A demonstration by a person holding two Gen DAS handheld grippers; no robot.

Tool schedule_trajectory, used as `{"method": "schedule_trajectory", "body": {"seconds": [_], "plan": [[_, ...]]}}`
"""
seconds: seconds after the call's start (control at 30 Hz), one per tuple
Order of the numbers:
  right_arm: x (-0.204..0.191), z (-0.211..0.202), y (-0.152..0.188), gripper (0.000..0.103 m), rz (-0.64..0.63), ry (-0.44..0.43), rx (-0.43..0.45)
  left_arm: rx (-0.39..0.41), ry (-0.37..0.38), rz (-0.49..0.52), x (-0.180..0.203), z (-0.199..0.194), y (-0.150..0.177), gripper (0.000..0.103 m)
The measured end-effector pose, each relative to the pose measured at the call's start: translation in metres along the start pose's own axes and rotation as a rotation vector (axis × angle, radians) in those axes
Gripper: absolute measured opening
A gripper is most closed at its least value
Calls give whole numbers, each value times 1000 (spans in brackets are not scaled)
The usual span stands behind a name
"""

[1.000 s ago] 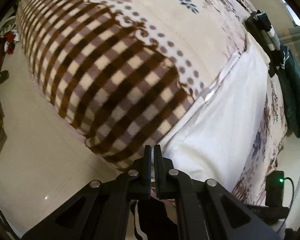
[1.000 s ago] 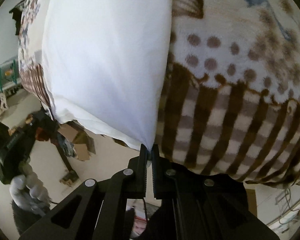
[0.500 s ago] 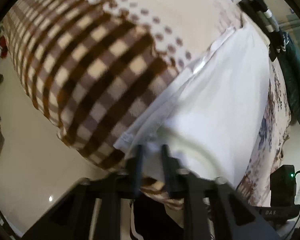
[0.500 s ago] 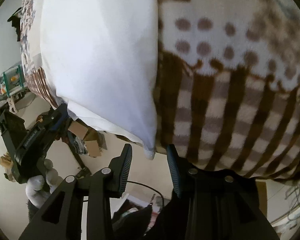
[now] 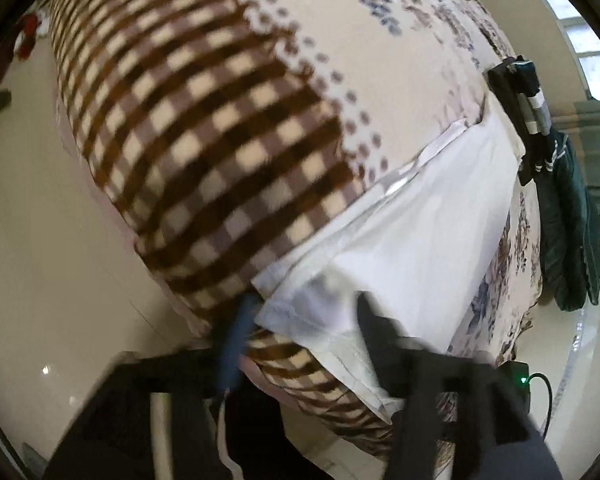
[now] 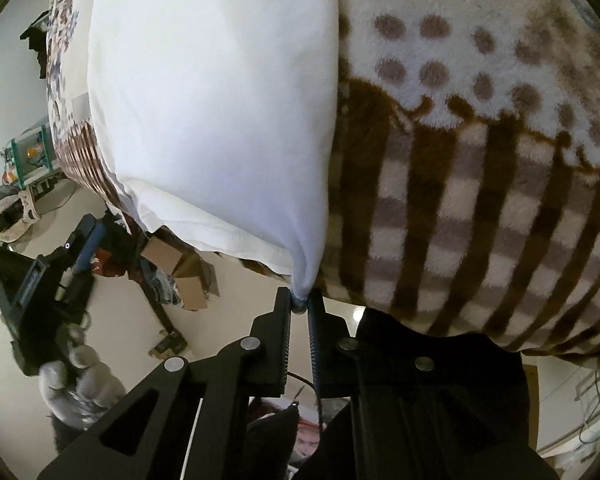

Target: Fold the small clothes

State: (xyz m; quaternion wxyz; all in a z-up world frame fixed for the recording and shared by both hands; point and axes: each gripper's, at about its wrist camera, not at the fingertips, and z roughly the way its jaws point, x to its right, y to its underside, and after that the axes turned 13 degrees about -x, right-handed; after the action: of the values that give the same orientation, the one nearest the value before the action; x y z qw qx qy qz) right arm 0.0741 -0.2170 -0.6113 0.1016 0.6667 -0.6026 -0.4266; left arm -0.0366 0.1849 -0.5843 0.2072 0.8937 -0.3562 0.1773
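Clamped together on the bottom corner of a white cotton garment (image 6: 220, 100), right gripper (image 6: 299, 310) at lower centre of frame. Spread wide and blurred, left gripper (image 5: 300, 316) straddling the garment's hemmed corner. Spread flat across a brown-checked fleece blanket (image 5: 204, 152), hem overhanging cream floor (image 5: 48, 260) at lower left.

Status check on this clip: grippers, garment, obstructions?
Right gripper shut on white cotton garment corner. Left gripper open, straddling the opposite corner. Garment flat on brown checked fleece blanket. No obstructions seen.
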Motion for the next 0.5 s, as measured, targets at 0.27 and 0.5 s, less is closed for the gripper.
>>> {"method": "schedule_trajectory", "body": {"seconds": [0.27, 0.5], "plan": [[-4, 5, -6, 25, 4, 0, -18, -6, -48, -49, 1, 30, 5, 4], [-19, 11, 3, 5, -36, 63, 30, 99, -103, 23, 19, -7, 11, 3]]}}
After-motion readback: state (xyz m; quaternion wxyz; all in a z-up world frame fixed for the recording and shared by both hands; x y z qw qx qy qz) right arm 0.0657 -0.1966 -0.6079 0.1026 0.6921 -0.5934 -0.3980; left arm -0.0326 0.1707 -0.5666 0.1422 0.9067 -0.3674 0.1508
